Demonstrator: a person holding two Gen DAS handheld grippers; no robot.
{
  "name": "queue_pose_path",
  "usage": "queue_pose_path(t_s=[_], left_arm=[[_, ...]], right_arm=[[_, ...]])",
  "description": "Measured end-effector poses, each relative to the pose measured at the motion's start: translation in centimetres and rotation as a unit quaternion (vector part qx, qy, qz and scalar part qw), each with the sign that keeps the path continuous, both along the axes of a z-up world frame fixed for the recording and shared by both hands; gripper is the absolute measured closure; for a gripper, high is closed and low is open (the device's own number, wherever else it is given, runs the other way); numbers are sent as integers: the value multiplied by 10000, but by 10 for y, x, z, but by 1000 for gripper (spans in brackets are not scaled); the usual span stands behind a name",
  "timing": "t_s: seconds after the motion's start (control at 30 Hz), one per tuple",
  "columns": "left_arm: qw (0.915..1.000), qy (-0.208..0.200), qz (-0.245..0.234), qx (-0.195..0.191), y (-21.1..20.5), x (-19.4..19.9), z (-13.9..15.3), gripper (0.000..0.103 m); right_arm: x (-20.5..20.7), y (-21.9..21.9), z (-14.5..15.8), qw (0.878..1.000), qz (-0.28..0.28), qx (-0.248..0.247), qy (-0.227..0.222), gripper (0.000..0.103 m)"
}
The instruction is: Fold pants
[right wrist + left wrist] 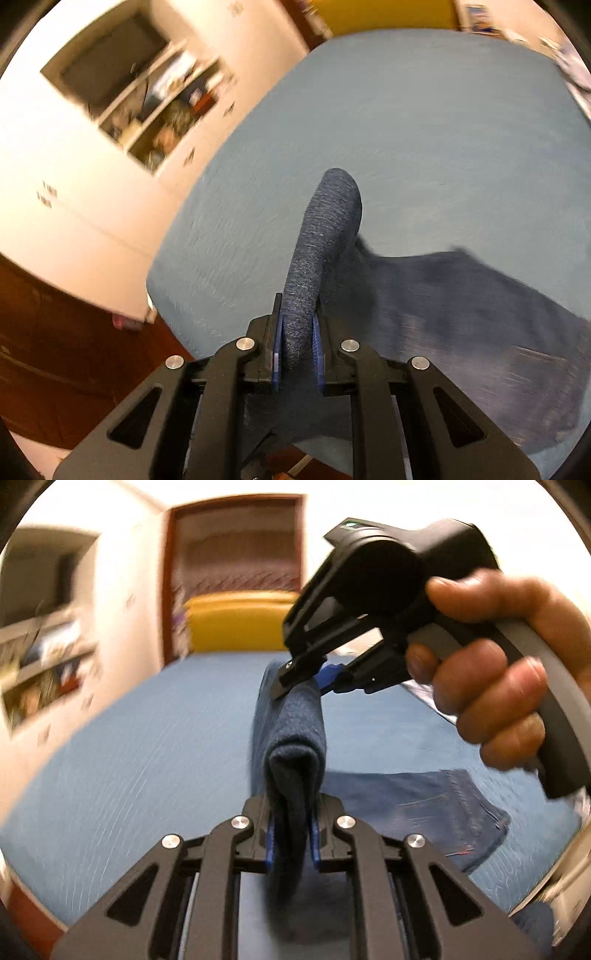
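Note:
Dark blue jeans (424, 805) lie partly on the light blue bed cover (129, 768), a back pocket showing. My left gripper (291, 830) is shut on a thick fold of the denim (295, 738), lifted off the bed. Ahead of it, the right gripper (310, 681), held by a hand (491, 679), pinches the far end of the same raised fold. In the right wrist view the right gripper (297, 350) is shut on a rolled edge of the jeans (325, 229); the rest of the jeans (461, 314) trails down to the right over the bed cover (406, 129).
A yellow headboard or cushion (236, 624) and a wooden door frame (170, 590) stand beyond the bed. Wall shelves (159, 110) with clutter sit to the left. Dark wooden furniture (55, 350) borders the bed's near left corner. Patterned cloth (576, 74) lies at the bed's right edge.

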State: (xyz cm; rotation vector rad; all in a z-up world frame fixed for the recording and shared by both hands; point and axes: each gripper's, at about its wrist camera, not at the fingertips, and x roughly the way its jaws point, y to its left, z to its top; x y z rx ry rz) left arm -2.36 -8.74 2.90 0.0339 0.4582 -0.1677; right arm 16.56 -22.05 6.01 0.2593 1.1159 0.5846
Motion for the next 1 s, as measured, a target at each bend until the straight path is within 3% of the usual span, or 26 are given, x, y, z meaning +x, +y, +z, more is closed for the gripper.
queue_pose_path(t_s=[0.13,0.3,0.37,0.43,0.5,0.57,0.67,0.73,0.77,0.8,0.93,1.0], left_arm=[[9951,-172,-596,765,-117,-5,-19,90],[9799,-47,-1054,1694,-229,1,-95,91],[9662,27,-1173,2297,-261,6,-135,90],[9503,17,-1240,2854,-279,9,-164,85],[9378,-173,-1202,3252,-287,3,-178,71],[9282,-483,-1063,3533,-290,-6,-183,64],[9150,-811,-1144,3782,-301,-12,-188,62],[9078,-823,-1253,3918,-308,-10,-193,76],[9066,-789,-1262,3950,-308,-7,-196,87],[9073,-782,-1269,3933,-307,-7,-196,89],[9087,-829,-1269,3889,-304,-11,-189,91],[9104,-897,-1198,3857,-300,-1,-183,91]], right_arm=[[-1,-119,-22,9978,-637,106,135,90],[2,-235,-111,9920,-1098,360,518,90],[11,-265,-152,9898,-1197,323,707,90],[13,-275,-187,9883,-1194,236,919,90],[8,-278,-195,9898,-1088,346,855,89],[13,-280,-196,9905,-988,497,821,85],[14,-283,-198,9917,-854,444,849,80],[21,-281,-201,9920,-794,372,909,80],[24,-280,-200,9925,-748,300,915,80],[27,-265,-200,9928,-724,255,915,80],[40,-249,-191,9942,-574,115,905,78],[46,-241,-186,9944,-571,91,880,73]])
